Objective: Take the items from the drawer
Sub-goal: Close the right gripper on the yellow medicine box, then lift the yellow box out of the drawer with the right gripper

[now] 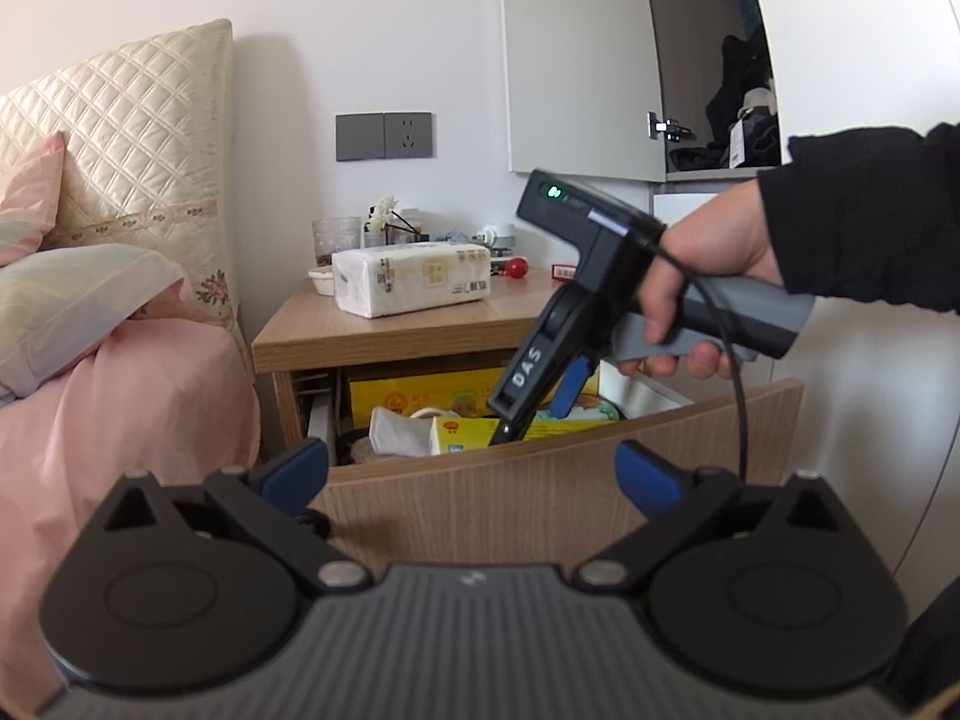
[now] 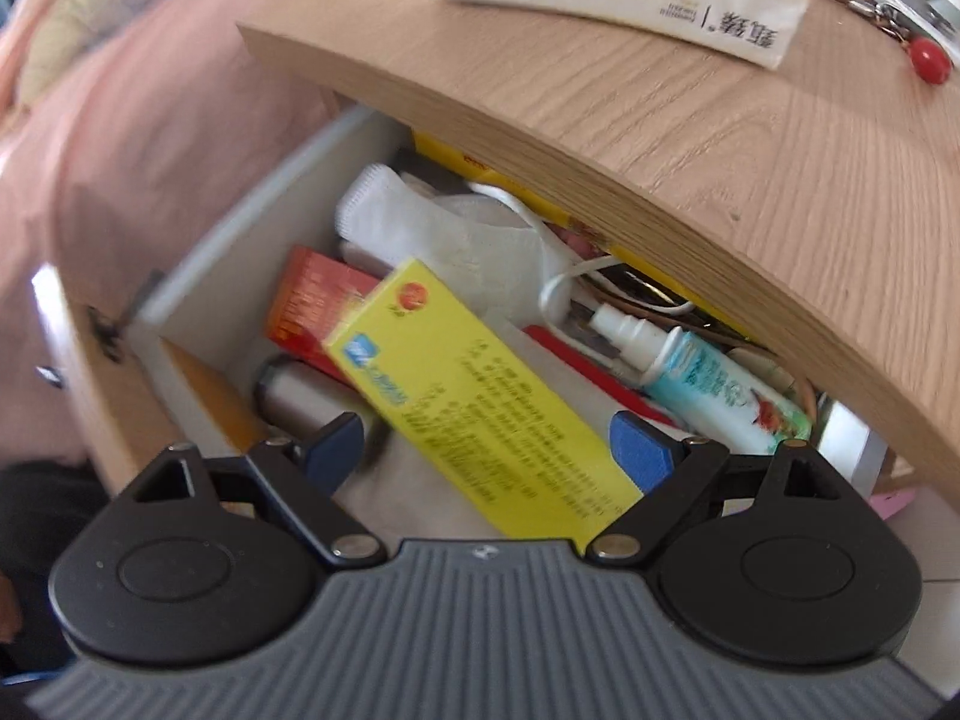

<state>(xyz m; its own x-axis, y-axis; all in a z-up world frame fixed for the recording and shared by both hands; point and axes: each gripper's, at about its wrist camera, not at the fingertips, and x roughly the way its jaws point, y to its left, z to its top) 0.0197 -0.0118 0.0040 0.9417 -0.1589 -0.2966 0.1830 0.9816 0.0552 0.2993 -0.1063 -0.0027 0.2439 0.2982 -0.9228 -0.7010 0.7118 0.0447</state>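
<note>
The nightstand drawer (image 1: 540, 498) stands pulled open and full of items. In the right wrist view my right gripper (image 2: 487, 450) is open low inside it, its blue pads either side of a slanted yellow box (image 2: 474, 396); the right pad touches the box and the left pad shows a small gap. Around the box lie a white face mask (image 2: 456, 234), a red box (image 2: 312, 300), a spray bottle (image 2: 708, 372) and a silver cylinder (image 2: 300, 402). In the left wrist view my left gripper (image 1: 474, 474) hangs open in front of the drawer panel, holding nothing. There a hand dips the right gripper (image 1: 534, 420) into the drawer by the yellow box (image 1: 462, 435).
The nightstand top (image 2: 720, 150) overhangs the back of the drawer and carries a tissue pack (image 1: 414, 276), a glass, small flowers and a red ball (image 2: 930, 60). A bed with pink sheet (image 1: 120, 390) presses against the left side. A wardrobe door stands open at back right.
</note>
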